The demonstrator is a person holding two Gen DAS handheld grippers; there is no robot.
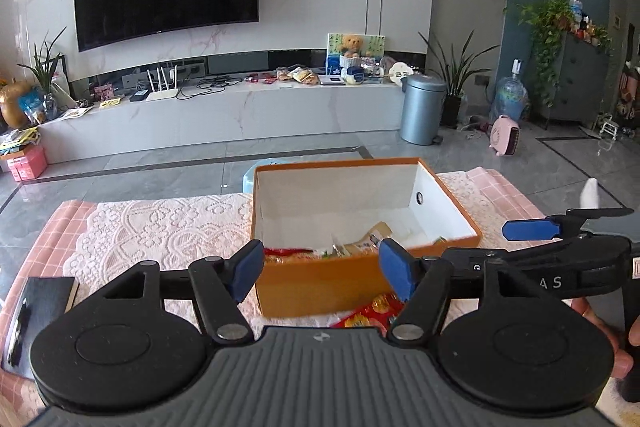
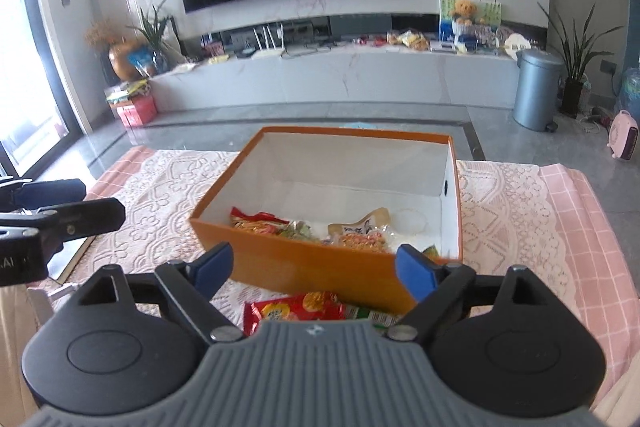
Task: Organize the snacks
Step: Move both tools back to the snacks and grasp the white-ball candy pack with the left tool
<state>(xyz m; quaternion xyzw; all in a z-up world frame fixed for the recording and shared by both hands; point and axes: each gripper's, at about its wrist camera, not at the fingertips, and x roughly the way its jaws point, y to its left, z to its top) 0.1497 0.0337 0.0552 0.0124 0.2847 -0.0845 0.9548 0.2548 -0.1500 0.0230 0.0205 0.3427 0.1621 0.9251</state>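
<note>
Orange box (image 2: 320, 263) rim between parted jaws

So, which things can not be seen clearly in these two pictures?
- Red snack packet in front of the orange box: near part hidden by the right gripper body in the right wrist view.
- Print on the packets in the box: too small and blurred in both views.
- Box floor, near side: hidden by the front wall in the left wrist view.
</note>
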